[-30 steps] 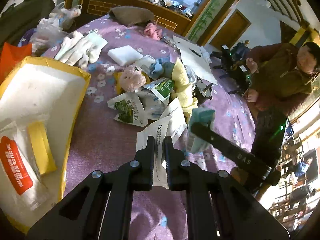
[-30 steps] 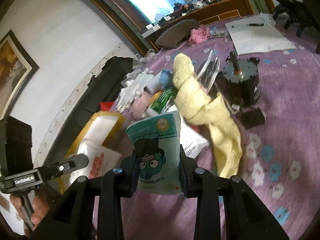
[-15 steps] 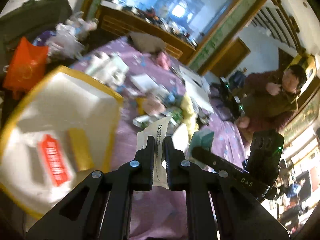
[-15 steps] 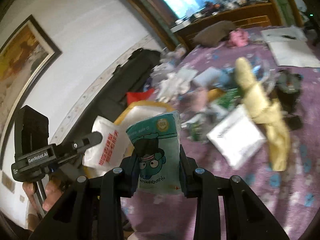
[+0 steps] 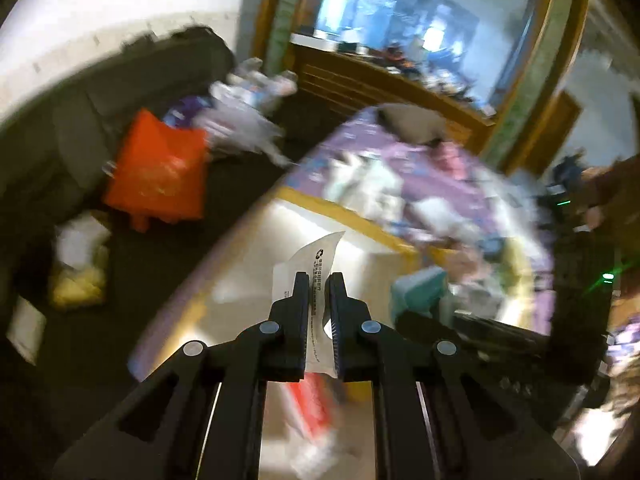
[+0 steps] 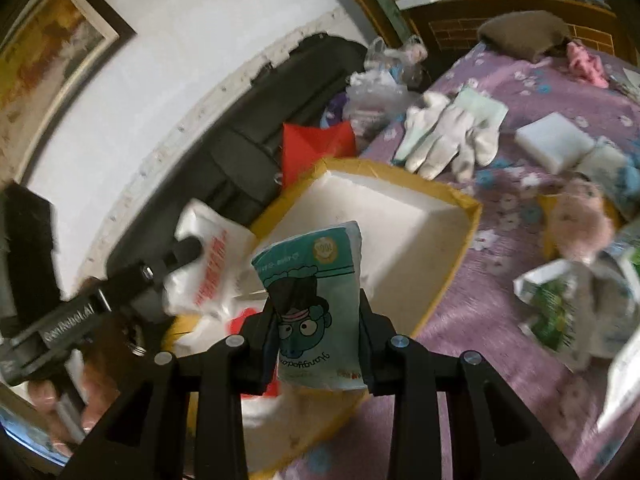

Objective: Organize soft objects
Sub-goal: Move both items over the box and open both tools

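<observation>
My left gripper (image 5: 319,280) is shut on a flat white packet (image 5: 320,276) and holds it above the yellow-rimmed white box (image 5: 352,222); this view is blurred. My right gripper (image 6: 316,304) is shut on a teal tissue pack with a cartoon face (image 6: 316,300), held over the same box (image 6: 464,224). The left gripper also shows in the right wrist view (image 6: 188,252), over the box's left side. The teal pack also shows in the left wrist view (image 5: 420,288). White packs with red print (image 6: 212,272) lie in the box.
On the purple flowered cloth (image 6: 520,76) lie white gloves (image 6: 448,136), a white foam block (image 6: 554,142), a pink plush toy (image 6: 580,232) and green-printed packets (image 6: 560,312). A red bag (image 5: 156,172) and a dark suitcase (image 6: 280,100) stand left of the table.
Both grippers have swung left, away from the pile on the cloth, to above the yellow-rimmed box, each still holding its item.
</observation>
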